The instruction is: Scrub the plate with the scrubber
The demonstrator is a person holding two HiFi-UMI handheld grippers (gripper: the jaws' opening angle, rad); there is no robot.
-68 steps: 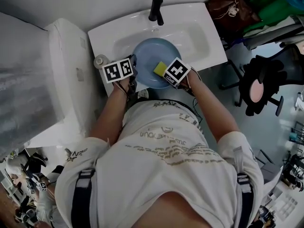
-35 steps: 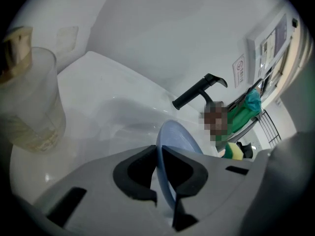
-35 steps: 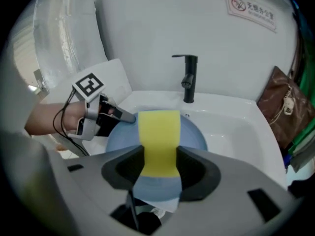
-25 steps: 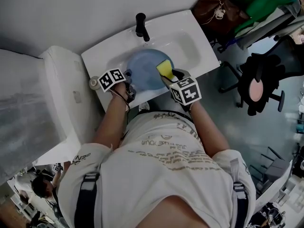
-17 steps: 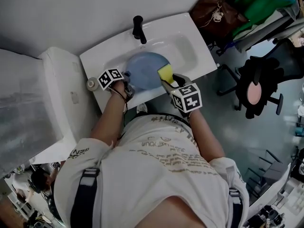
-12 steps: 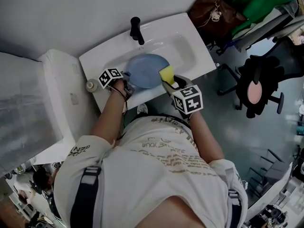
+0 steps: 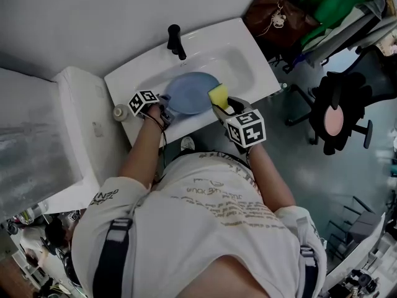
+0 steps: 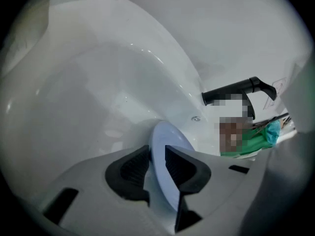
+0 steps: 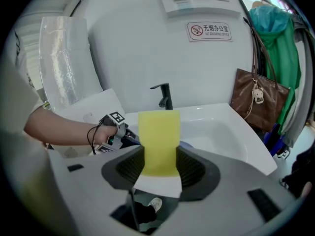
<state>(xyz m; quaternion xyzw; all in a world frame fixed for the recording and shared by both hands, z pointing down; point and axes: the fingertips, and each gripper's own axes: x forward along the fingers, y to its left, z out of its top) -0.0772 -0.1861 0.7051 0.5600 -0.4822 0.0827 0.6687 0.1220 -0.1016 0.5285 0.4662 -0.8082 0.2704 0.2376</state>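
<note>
The left claw [image 8: 157, 156] is opening, its pads on either side of the blue plate [image 7: 189, 92] at the near left rim, with a sliver of space against one pad. The plate sits in the basin of the white sink [image 7: 251, 58], below the black faucet [image 7: 175, 40]. The right claw [image 9: 160, 162] is clamped on the yellow scrubber [image 9: 158, 132], holding it upright just beside the plate's right edge; whether they touch cannot be told.
</note>
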